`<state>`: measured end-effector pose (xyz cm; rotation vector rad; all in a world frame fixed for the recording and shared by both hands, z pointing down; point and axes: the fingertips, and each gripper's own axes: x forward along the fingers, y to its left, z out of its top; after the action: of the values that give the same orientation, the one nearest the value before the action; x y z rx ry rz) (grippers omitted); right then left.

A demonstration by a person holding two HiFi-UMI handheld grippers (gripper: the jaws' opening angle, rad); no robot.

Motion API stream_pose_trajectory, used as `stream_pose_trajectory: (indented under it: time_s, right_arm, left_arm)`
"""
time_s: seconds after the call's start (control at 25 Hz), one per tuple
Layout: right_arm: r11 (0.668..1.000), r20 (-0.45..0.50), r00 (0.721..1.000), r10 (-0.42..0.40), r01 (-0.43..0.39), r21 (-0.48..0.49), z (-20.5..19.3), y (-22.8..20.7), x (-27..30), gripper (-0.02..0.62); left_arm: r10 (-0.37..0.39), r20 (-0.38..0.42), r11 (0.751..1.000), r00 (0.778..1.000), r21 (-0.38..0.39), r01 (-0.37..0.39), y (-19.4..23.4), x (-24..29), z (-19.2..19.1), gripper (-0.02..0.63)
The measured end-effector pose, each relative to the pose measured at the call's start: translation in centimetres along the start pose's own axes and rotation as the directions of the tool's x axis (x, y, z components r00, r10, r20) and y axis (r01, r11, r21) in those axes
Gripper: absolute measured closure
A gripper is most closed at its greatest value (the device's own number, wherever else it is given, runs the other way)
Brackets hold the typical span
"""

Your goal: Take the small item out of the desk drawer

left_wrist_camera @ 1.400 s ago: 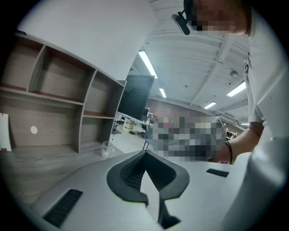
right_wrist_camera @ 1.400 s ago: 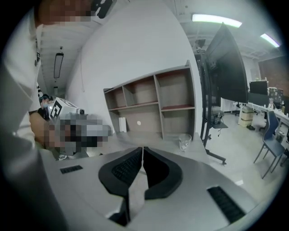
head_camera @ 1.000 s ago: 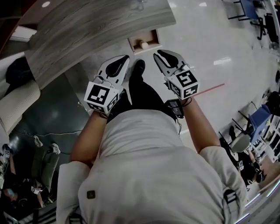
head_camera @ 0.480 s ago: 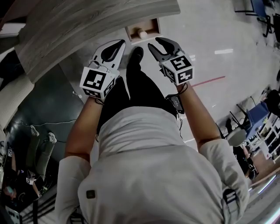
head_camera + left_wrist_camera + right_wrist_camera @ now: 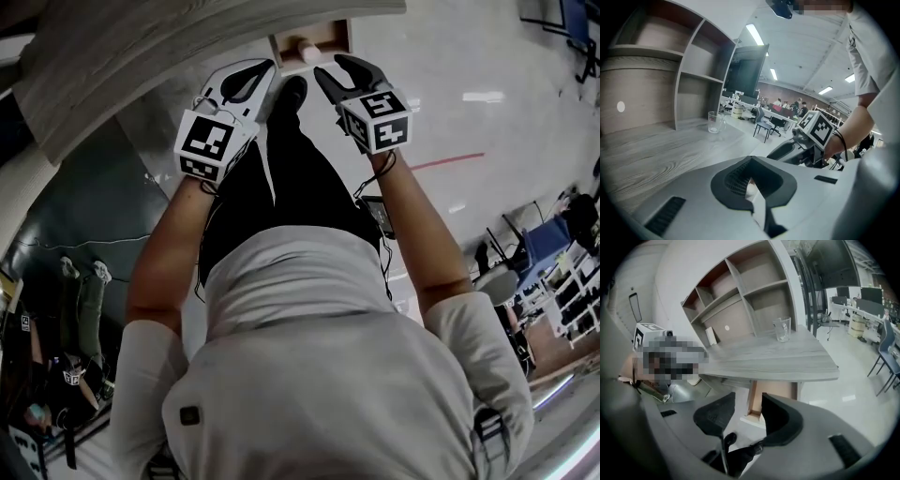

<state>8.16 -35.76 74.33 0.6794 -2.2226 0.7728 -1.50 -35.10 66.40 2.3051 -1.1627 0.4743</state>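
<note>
The wooden desk drawer (image 5: 326, 36) stands pulled out under the grey desk (image 5: 141, 56), with a small white item (image 5: 307, 49) lying inside. My right gripper (image 5: 334, 69) hovers just short of the drawer, jaws opening, nothing between them. In the right gripper view the drawer (image 5: 780, 391) shows through the gap of the right gripper (image 5: 748, 397); the item is hidden there. My left gripper (image 5: 266, 66) is held beside it, to the left of the drawer, jaws shut and empty. The left gripper (image 5: 750, 160) points along the desk top.
A clear drinking glass (image 5: 782, 329) stands on the desk near open shelves (image 5: 740, 291); the glass (image 5: 714, 123) shows in the left gripper view too. The person's leg and black shoe (image 5: 292, 92) lie between the grippers. Office chairs (image 5: 539, 248) stand on the glossy floor at right.
Both grippers have moved forward toward the open drawer, which now sits at the frame's top edge. The right gripper's jaws have spread wider; the left stays shut.
</note>
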Motion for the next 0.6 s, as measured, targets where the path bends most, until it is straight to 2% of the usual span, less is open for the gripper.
stream_pose_trajectory:
  time_s: [0.28, 0.6]
  right_arm:
    - [1.0, -0.092, 0.995, -0.026, 0.026, 0.0, -3.4, -1.8, 4.1, 0.39]
    - [0.998, -0.185, 0.981, -0.052, 0.055, 0.01, -6.6, -2.9, 9.1, 0.39]
  left_arm:
    - [0.006, -0.04, 1.0, 0.999, -0.021, -0.007, 1.4, 1.5, -3.0, 0.594]
    - [0.012, -0.071, 0.999, 0.997, -0.037, -0.014, 2.2, 3.5, -4.7, 0.594]
